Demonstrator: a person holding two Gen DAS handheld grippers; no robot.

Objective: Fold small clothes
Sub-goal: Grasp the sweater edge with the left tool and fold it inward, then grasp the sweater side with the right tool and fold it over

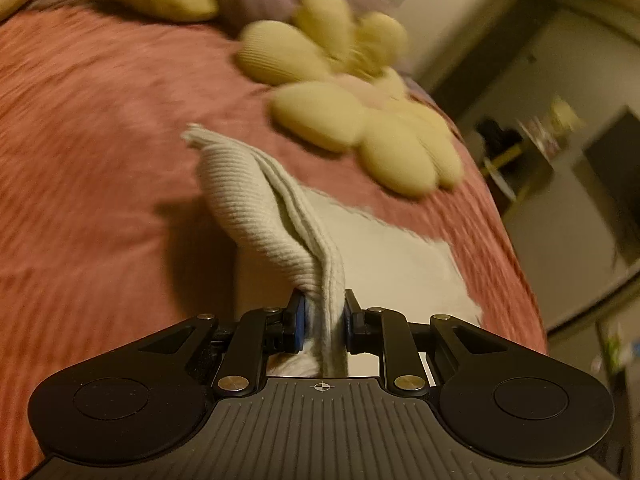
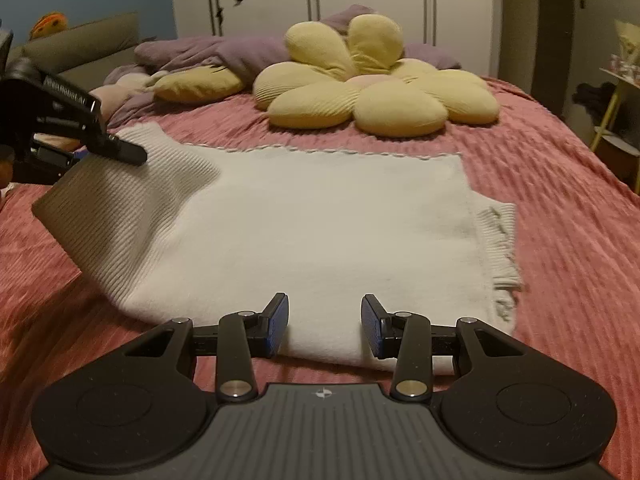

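Cream ribbed knit top spread flat on pink bed, left edge lifted. Left tool clamped on that bunched ribbed edge, right tool gaping wide, gripping nothing, over near hem. First fold apparently underway; next, probably carry lifted edge across toward fringed right side, align, release.

Open pink bed cover along the near edge and right edge, wide enough for tongs. Blocked toward the far edge by a yellow flower cushion and purple pillows. Raised white garment fold, pinched in the left tongs, crossing the left side.
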